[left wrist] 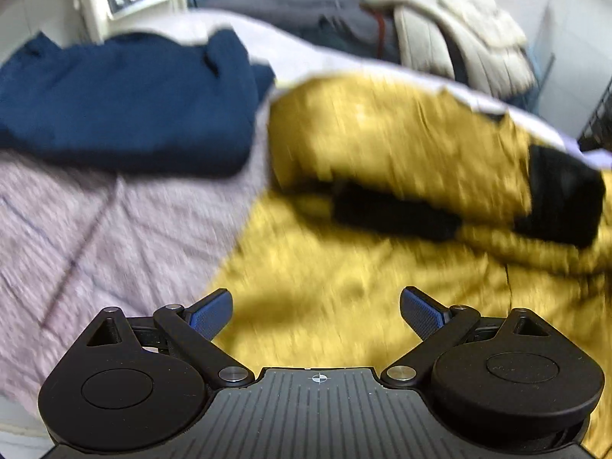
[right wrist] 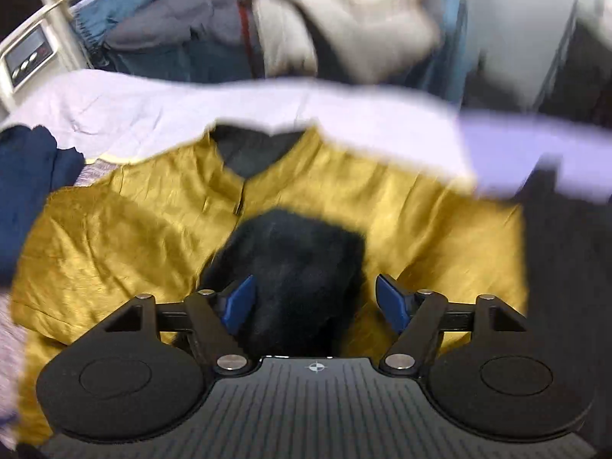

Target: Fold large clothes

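Mustard-yellow jacket point(right wrist: 401, 206) spread on the lilac bedsheet point(right wrist: 267, 107), black cuff point(right wrist: 294, 264) between the spread right tongs point(right wrist: 311, 298), left tongs point(left wrist: 315, 313) spread above yellow fabric, navy garment point(left wrist: 126, 103) far left

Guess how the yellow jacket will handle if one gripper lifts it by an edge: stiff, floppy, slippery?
Likely floppy: the yellow jacket lies crumpled in soft creases, so it should drape and sag. Its faint sheen suggests smooth fabric that may slip between the fingers. The black furry cuff looks thicker, probably a surer grip. Both grippers are open.
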`<move>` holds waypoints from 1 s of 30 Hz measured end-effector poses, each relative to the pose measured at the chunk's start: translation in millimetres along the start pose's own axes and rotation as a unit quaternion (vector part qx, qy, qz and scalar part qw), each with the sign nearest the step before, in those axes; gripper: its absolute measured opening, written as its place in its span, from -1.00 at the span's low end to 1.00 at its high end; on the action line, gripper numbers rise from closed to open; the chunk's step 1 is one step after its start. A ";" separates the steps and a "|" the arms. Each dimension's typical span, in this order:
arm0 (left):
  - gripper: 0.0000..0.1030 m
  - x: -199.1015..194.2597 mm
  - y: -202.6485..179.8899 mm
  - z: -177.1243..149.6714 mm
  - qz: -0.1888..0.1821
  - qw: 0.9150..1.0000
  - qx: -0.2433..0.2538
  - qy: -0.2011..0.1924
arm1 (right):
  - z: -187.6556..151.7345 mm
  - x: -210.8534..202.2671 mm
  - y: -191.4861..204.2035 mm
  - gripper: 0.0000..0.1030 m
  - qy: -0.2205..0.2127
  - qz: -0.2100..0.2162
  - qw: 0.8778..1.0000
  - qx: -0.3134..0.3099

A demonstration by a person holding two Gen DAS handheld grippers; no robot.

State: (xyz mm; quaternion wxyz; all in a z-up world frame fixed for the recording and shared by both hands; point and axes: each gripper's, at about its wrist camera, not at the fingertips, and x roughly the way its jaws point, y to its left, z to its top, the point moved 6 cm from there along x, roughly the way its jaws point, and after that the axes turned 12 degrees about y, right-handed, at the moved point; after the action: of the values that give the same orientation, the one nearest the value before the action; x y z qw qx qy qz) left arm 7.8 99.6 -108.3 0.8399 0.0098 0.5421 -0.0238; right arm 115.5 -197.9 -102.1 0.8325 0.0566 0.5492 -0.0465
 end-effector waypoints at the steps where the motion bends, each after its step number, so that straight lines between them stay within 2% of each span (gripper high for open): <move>1: 1.00 -1.5 1.0 9.9 -0.004 1.000 0.002 -0.009 | 1.6 -12.6 -7.4 0.57 -0.022 -0.015 1.000 -0.017; 2: 1.00 -2.4 0.8 19.6 -0.010 1.000 0.006 -0.017 | 2.6 -20.6 -5.0 0.64 -0.045 -0.024 0.998 -0.034; 4: 1.00 -1.6 -2.4 41.4 -0.021 0.999 0.020 -0.030 | 1.6 -29.5 6.5 0.74 -0.070 -0.014 0.995 -0.066; 7: 1.00 0.9 -18.4 74.4 -0.037 0.997 0.054 -0.042 | -5.4 -21.7 31.7 0.81 -0.047 0.026 0.992 -0.115; 10: 1.00 11.1 -41.3 95.8 -0.051 0.992 0.103 -0.052 | -11.8 -6.5 49.7 0.81 -0.024 0.024 0.992 -0.119; 12: 1.00 27.0 -52.5 105.9 -0.049 0.989 0.132 -0.041 | -14.2 5.9 56.9 0.86 -0.005 0.021 0.994 -0.103; 15: 1.00 66.1 -60.4 114.9 -0.025 0.989 0.148 0.011 | -16.6 22.1 54.4 0.95 0.018 0.015 0.997 -0.076; 17: 1.00 92.3 -60.1 113.1 -0.028 0.987 0.149 0.053 | -20.4 35.1 44.6 0.96 0.034 -0.018 0.998 -0.059; 18: 1.00 100.9 -59.6 111.6 -0.034 0.987 0.146 0.059 | -20.9 44.7 37.5 0.99 0.049 -0.033 0.997 -0.043; 19: 1.00 107.1 -59.4 110.2 -0.041 0.987 0.144 0.059 | -22.3 55.8 29.6 0.99 0.070 -0.032 0.997 -0.019; 22: 1.00 121.2 -58.9 107.8 -0.058 0.986 0.141 0.062 | -34.6 90.1 8.6 0.99 0.142 0.031 0.987 0.075; 24: 1.00 124.2 -58.4 109.1 -0.060 0.987 0.139 0.059 | -39.2 102.4 -3.3 1.00 0.150 0.061 0.978 0.132; 30: 1.00 128.9 -60.2 110.0 -0.053 0.988 0.137 0.041 | -43.0 106.4 4.2 1.00 0.135 0.046 0.983 0.118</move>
State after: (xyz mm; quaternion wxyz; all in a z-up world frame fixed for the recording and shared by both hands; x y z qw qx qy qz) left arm 157.9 31.1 -179.8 0.8052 0.0969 0.5675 -0.1422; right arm 118.7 -189.1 -216.5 0.7396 0.1851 0.6439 -0.0643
